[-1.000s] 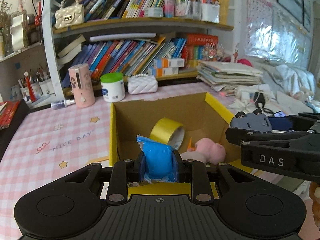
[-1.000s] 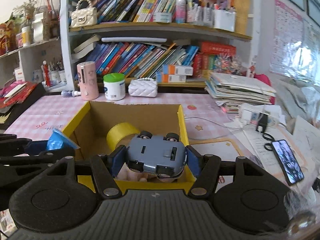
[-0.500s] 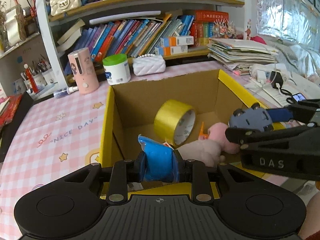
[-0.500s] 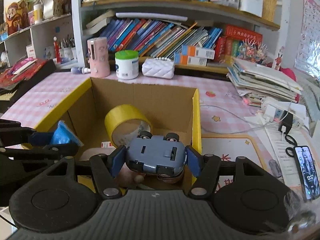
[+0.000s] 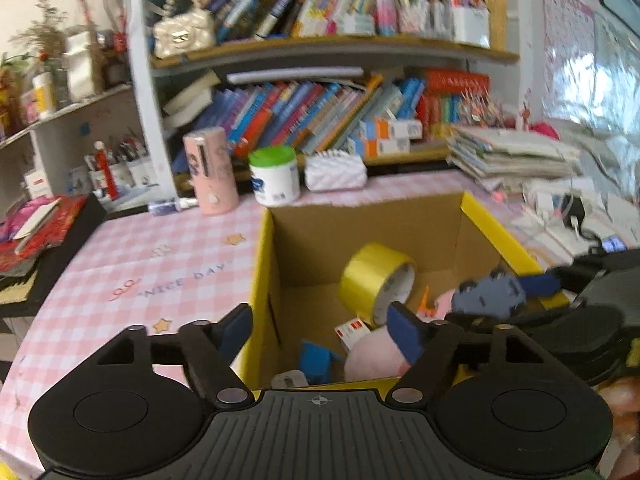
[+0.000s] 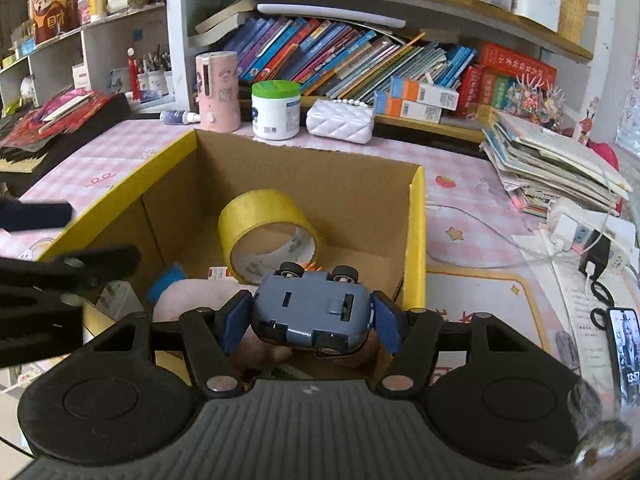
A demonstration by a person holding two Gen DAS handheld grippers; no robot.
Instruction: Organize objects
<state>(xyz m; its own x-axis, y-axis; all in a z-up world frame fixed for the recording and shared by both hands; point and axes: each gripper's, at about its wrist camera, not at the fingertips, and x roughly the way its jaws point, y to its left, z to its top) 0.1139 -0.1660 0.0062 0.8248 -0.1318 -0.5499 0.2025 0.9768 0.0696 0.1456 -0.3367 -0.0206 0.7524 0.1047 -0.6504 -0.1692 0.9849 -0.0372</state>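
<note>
**Two grippers over one box**

Several things lie in the cardboard box: yellow tape roll, pink plush, blue packet. Left gripper has just been opening, nothing between its jaws. Right gripper clenches the grey toy car above the box.

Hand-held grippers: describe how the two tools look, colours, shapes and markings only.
Both match. The left hand-held gripper and the right hand-held gripper have a black ribbed body with a small crosshair mark, two round black discs, black linkage arms with silver pivots, and blue pads. No cables or sleeves show.
</note>
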